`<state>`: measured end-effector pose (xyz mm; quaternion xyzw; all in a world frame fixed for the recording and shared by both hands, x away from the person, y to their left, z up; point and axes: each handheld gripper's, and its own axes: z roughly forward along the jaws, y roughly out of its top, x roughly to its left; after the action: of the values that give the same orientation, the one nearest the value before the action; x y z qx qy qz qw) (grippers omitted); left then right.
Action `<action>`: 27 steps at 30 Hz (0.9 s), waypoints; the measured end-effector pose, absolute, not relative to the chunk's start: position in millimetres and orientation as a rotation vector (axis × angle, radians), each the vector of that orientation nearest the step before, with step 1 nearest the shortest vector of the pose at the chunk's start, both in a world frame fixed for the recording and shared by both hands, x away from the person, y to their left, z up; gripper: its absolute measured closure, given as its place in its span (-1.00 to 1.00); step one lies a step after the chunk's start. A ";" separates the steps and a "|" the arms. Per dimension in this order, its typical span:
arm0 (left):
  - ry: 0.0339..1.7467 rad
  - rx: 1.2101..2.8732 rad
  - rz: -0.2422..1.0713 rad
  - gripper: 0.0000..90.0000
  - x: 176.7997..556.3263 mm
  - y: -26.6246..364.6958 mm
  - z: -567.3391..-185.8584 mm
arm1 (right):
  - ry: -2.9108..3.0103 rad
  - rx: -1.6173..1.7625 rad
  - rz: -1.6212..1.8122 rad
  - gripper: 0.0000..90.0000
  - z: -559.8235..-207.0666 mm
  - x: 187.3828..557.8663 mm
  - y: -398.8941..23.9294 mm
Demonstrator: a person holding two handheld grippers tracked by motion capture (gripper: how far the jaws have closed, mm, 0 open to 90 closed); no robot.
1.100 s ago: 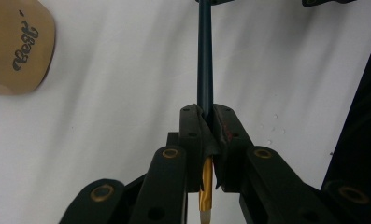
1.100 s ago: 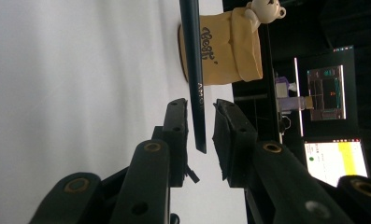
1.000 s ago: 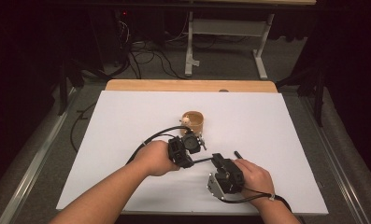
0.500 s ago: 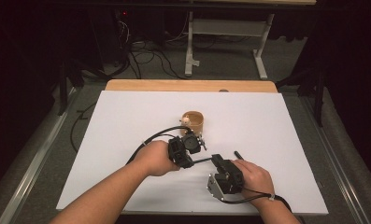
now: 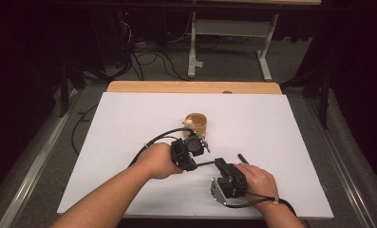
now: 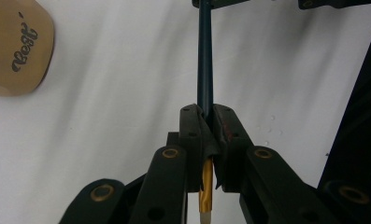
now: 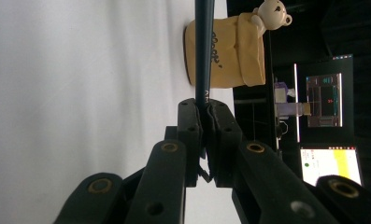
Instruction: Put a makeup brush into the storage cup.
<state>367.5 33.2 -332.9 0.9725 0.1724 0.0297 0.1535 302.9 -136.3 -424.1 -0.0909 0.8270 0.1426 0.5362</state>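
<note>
Near the front edge of the white table (image 5: 281,142), a little right of centre, the two grippers face each other with a thin dark pen (image 6: 205,56) stretched between them. Closed tight on one end of it, the left gripper (image 5: 195,145) has a gold band and pale tip poking out behind its pads, while the right gripper (image 5: 220,164), whose jaws have just been closing, is clamped on the other end of the pen. Just beyond the left gripper stands a tan cup (image 5: 198,124) with a small bear figure (image 7: 272,11) on its rim, close to the pen but not touching it.
</note>
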 end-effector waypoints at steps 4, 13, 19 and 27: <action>0.497 2.790 0.084 0.84 367.5 32.8 -332.9 | 1.970 -0.219 0.338 0.94 -424.2 302.8 -136.4; 0.502 2.793 0.075 0.83 368.5 32.5 -332.5 | 1.971 -0.215 0.333 0.95 -423.7 302.6 -136.4; 0.509 2.795 0.068 0.82 368.9 32.4 -332.5 | 1.976 -0.219 0.338 0.95 -424.1 302.8 -136.4; 0.539 2.801 0.075 0.56 370.8 35.9 -331.4 | 1.979 -0.217 0.345 0.95 -424.8 303.9 -137.1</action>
<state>370.8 35.9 -331.4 0.9715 0.1870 0.0262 0.1436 303.9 -137.1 -424.8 -0.0911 0.8295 0.1447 0.5316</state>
